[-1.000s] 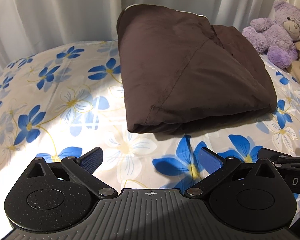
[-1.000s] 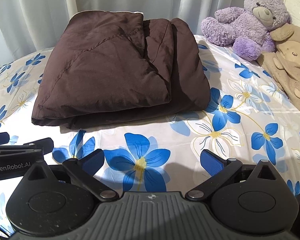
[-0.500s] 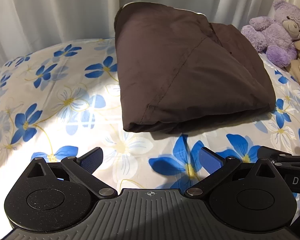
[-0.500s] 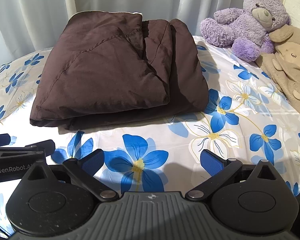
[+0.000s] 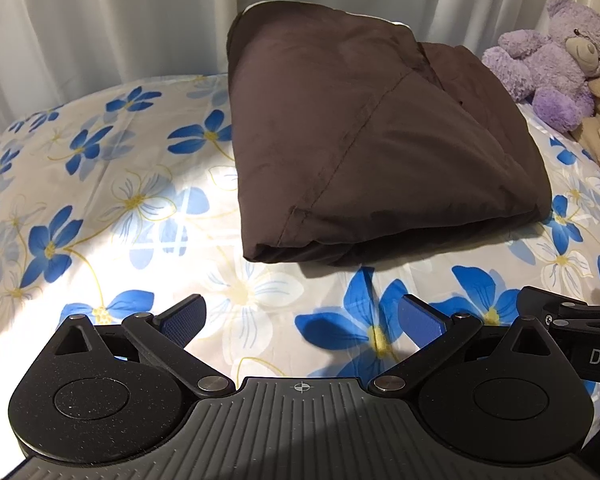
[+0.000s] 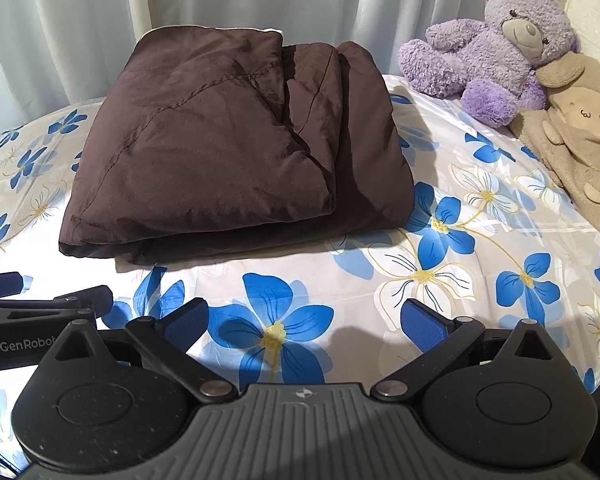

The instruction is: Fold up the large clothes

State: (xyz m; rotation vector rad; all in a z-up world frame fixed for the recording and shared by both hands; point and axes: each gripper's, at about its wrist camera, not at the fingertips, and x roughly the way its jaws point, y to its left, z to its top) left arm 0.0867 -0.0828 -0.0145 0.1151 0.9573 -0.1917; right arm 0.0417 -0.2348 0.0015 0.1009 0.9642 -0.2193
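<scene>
Left wrist view, left claw (image 5: pixel 302 320): spread wide, blue pads far apart, nothing between them, low over the flowered sheet (image 5: pixel 100 216).
Left wrist view, brown garment (image 5: pixel 372 140): ahead of the claw and a little to its right, apart from the pads, lying on the sheet as a thick folded bundle with the near edge turned toward the claw.
Left wrist view, other claw: part of a black arm (image 5: pixel 572 320) just beside the right finger, at the frame edge.
Left wrist view, purple bear (image 5: pixel 556 60): far ahead on the right, behind the bundle, near its far corner.
Right wrist view, right claw (image 6: pixel 304 322): also wide open and empty, above a blue flower of the sheet (image 6: pixel 480 216).
Right wrist view, brown garment (image 6: pixel 236 148): ahead and slightly left, not touched; layers stacked, an upper flap lying over a wider lower part.
Right wrist view, toys: purple bear (image 6: pixel 496 60) and beige plush (image 6: pixel 576 136) ahead on the right, well apart from the bundle.
Step in hand: probably the end of folding; bundle looks compact, both claws free.
Next move: perhaps only pressing or squaring the loose right flap, with care not to pull the layers open.
Change from one second ago: bundle slightly larger and lower in the left view, so a small approach; pad opening the same in both views.
</scene>
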